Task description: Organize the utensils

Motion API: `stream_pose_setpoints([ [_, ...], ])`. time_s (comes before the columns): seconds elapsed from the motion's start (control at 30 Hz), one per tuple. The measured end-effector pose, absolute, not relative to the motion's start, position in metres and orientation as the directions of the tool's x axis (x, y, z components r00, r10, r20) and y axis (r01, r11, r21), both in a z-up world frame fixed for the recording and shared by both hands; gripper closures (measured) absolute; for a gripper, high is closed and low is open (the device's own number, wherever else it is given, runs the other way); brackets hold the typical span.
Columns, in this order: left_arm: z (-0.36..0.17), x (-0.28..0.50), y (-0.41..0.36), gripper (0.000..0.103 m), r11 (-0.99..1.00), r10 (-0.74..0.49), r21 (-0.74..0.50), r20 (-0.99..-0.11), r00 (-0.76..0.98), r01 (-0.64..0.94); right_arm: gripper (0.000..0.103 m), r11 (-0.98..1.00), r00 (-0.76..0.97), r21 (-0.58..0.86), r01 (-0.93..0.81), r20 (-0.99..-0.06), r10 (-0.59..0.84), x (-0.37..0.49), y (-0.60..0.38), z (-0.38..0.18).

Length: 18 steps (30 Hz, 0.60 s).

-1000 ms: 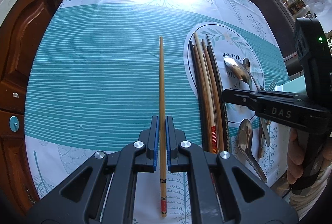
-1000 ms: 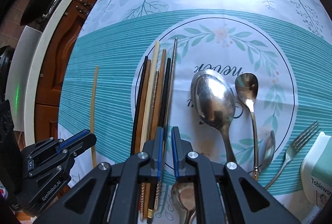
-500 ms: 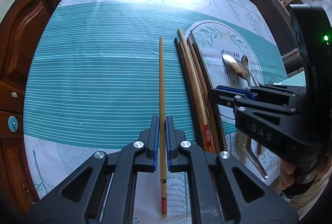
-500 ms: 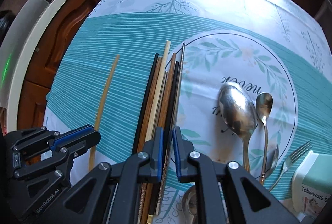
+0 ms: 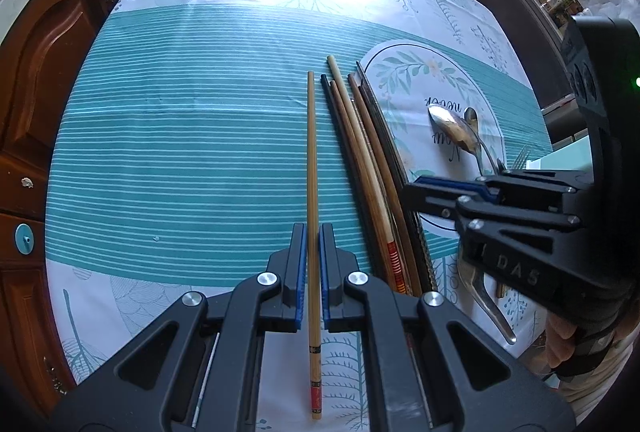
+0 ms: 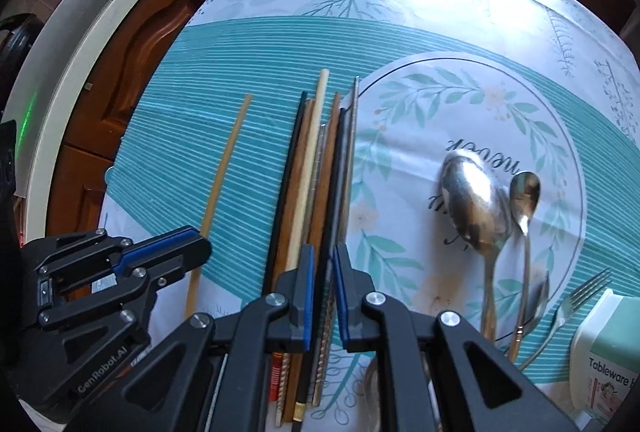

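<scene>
One bamboo chopstick [image 5: 313, 216] lies along the table [image 5: 180, 160], running toward 12 o'clock between your left tool's [image 5: 313, 264] narrowly parted fingers; whether they touch it, you cannot tell. At 2 o'clock, a chopstick bundle [image 5: 368, 168]. In the right view, your right tool [image 6: 321, 284] hovers narrow over that bundle, spoons [image 6: 476, 204] at 2 o'clock.

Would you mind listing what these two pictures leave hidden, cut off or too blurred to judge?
- Left wrist view: the right gripper covers the spoon handles and most of the fork.
- Right wrist view: the white box is cut by the edge, its label partly lost.
- Right wrist view: the bundle of chopsticks is motion-blurred; the count is unclear.
- Both views: whether the left gripper actually pinches the single chopstick.
</scene>
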<state>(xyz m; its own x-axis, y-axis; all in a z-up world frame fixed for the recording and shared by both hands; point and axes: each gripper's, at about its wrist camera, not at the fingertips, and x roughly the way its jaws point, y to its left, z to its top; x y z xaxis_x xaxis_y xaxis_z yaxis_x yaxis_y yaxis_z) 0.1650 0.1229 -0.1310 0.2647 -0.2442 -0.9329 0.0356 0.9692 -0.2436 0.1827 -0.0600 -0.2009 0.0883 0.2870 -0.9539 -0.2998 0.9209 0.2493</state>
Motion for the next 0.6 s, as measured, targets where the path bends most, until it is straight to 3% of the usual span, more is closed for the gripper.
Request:
stream_pose_setpoints([
  [0.6,-0.128,0.166,0.127,0.099,0.967,-0.252,-0.251,-0.931,0.263,0.039,0.092,0.894,0.03,0.331,-0.302,-0.934,0.356,0.18,-0.059,-0.199],
])
